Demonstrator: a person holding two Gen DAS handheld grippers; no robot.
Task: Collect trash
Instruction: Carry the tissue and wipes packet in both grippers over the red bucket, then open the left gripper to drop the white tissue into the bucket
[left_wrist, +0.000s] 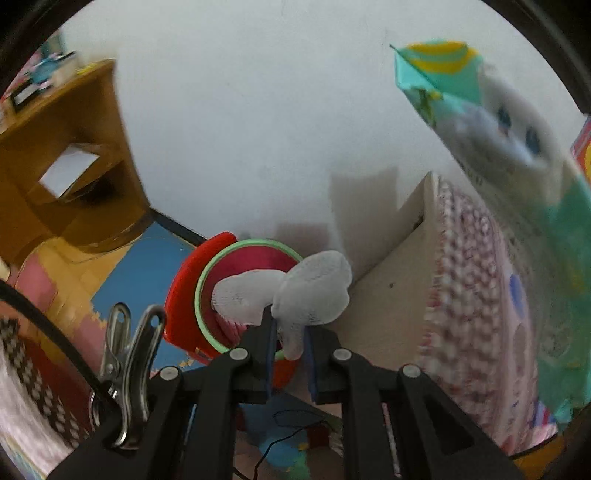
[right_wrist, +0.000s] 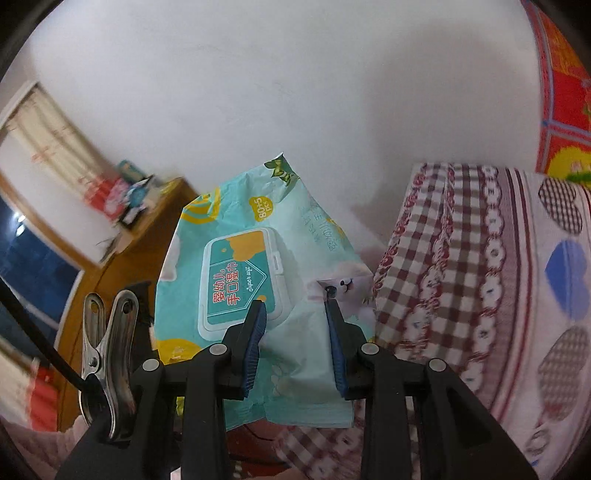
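Your left gripper (left_wrist: 289, 341) pinches a crumpled white wipe (left_wrist: 295, 295), its 2 jaws pressed close on the lower fold while the rest of the wad bulges out above the tips. Directly beyond the wipe sits a red trash bin (left_wrist: 184, 295) with a pale green rim and its red lid tipped back, standing on a floor mat (left_wrist: 140, 266) of blue, yellow and pink pieces, just beside the pale base of the bed (left_wrist: 391, 295). A wooden cabinet (left_wrist: 55, 184) stands off to the left against the white wall (left_wrist: 240, 110). Your right gripper (right_wrist: 295, 306) is clamped on a teal wet-wipe packet (right_wrist: 236, 273), the blue pads (right_wrist: 258, 325) gripping the soft wrapper near its lower end, with the white flip lid and printed label facing the camera. The packet hangs in the air, its top corner toward the wall. A checked red-and-white bedspread (right_wrist: 461, 277) with heart patches lies just to the right of it. The left camera also catches this packet high on the right, blurred.
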